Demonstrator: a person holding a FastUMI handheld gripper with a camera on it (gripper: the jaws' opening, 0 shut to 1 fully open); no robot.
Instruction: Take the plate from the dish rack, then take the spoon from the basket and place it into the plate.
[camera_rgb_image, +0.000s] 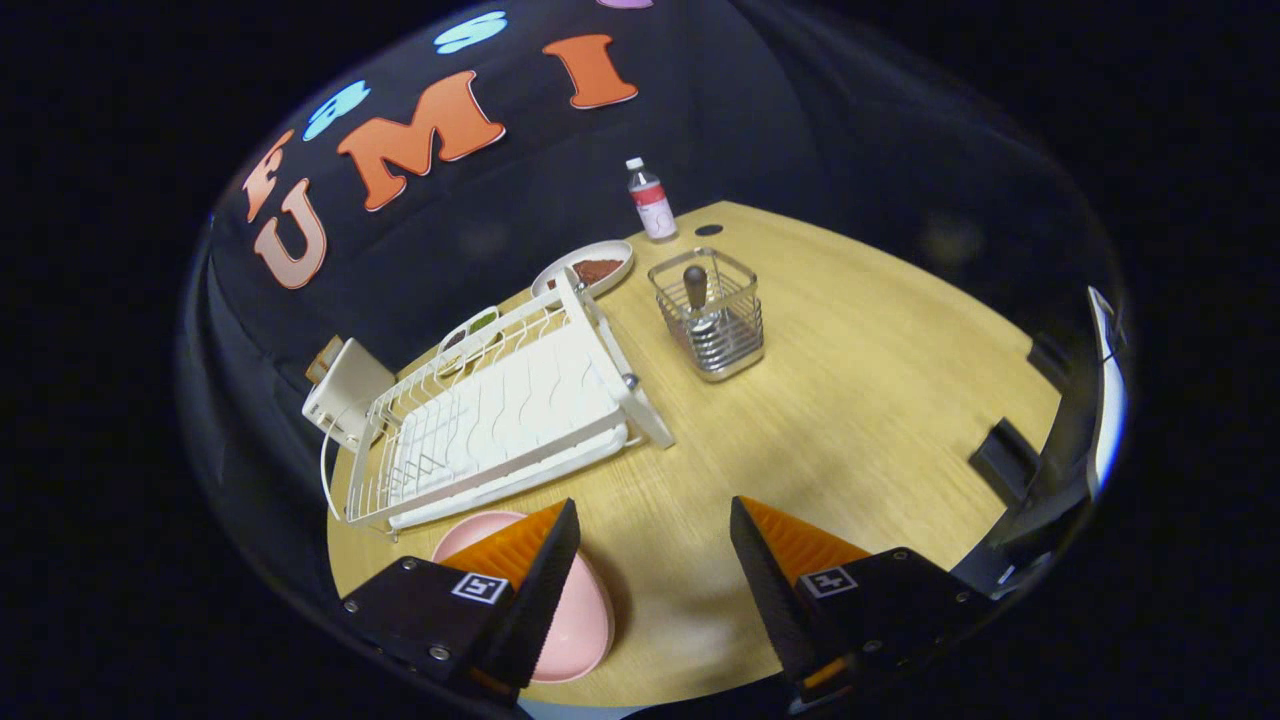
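A pink plate (582, 620) lies flat on the wooden table (860, 400), partly under my left finger. The white dish rack (500, 420) stands beyond the fingers, on the left, with nothing in its slots. Further off, a wire basket (708, 315) holds the spoon (694, 285), whose dark handle sticks up. My gripper (655, 530) hovers above the table's near edge, open, with nothing between its fingers.
A white plate with brown food (585, 268) and a small dish with green bits (470, 325) sit behind the rack. A bottle (651, 200) stands at the far edge. A white box (343, 392) sits left of the rack. Dark equipment (1040, 470) lines the right side.
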